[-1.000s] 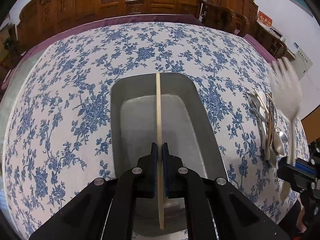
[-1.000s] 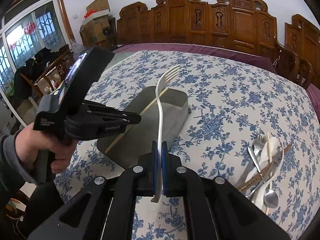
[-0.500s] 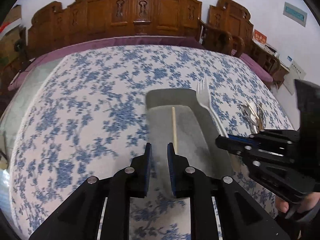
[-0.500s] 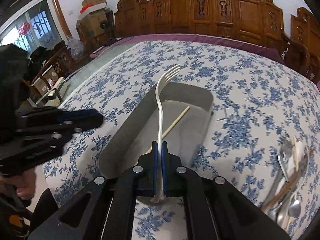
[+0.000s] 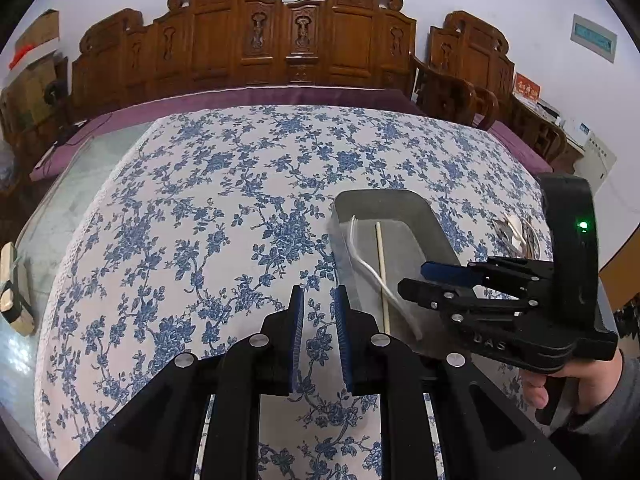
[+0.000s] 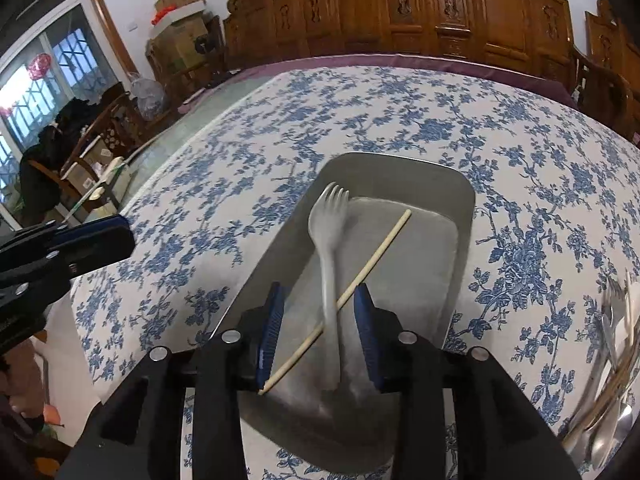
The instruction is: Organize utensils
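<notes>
A grey metal tray (image 6: 392,160) lies on the flowered tablecloth. In it a white plastic fork (image 6: 328,240) lies blurred across a pale wooden chopstick (image 6: 376,256). My right gripper (image 6: 318,292) hangs just above the tray's near end; its jaws are opening, and the fork handle sits loose between them, untouched by the pads. In the left wrist view the tray (image 5: 384,200), fork (image 5: 368,264) and chopstick (image 5: 380,264) show to the right, with the right gripper (image 5: 440,280) over them. My left gripper (image 5: 318,292) stands slightly open over bare cloth left of the tray, holding nothing.
A pile of several metal and white utensils (image 6: 616,340) lies on the cloth right of the tray, also visible as the utensil pile (image 5: 516,232). Carved wooden chairs (image 5: 296,40) line the far table edge. A person's hand (image 5: 580,380) holds the right gripper.
My left gripper released the chopstick into the tray and drew back to the left. My right gripper carried the fork down over the tray, then its jaws parted and the fork dropped in.
</notes>
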A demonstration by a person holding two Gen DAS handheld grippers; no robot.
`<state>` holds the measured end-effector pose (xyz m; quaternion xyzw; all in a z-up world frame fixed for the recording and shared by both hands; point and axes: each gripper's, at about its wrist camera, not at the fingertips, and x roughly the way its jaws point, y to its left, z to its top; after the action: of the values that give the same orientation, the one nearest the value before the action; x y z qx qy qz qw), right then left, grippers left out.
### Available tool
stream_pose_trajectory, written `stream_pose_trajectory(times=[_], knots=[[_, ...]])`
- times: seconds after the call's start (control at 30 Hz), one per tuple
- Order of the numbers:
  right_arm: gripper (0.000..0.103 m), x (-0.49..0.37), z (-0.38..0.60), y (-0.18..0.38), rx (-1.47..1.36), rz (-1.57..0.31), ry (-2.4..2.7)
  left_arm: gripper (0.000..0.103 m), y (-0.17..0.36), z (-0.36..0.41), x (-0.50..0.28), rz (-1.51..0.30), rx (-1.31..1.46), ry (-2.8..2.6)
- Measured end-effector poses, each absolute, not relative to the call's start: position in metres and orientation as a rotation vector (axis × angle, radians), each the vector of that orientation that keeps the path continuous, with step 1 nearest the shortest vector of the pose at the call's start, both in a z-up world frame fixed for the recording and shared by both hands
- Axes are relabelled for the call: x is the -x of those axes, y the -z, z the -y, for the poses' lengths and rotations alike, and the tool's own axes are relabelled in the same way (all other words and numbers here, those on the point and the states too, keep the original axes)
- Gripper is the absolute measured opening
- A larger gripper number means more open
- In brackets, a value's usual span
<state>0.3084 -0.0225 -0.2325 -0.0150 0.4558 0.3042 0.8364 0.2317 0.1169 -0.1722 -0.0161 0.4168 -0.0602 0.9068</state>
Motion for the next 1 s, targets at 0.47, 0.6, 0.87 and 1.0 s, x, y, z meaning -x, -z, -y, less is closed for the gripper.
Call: stream_pose_trajectory(times=[0.47,0.6,0.87,1.0], knots=[[0.037,-0.261,0.108,0.194,0.078,-0.861,-0.648,0.056,0.161,-0.074,-0.226,-0.814,0.013,0.171],[0.032,-0.252,0.143,0.195,0.103,-0.857,-0.606,0.066,0.157,-0.052,-0.225,-0.793,-0.004,0.194],[0.032,-0.244,0.21,0.202,0.109,-0.865,-0.503,0.071,0.158,-0.008,-0.223,-0.783,-0.034,0.251],[0.03,-0.247,0.235,0.209,0.09,-0.88,-0.458,0.071,0.161,0.01,-0.223,-0.794,-0.048,0.279]])
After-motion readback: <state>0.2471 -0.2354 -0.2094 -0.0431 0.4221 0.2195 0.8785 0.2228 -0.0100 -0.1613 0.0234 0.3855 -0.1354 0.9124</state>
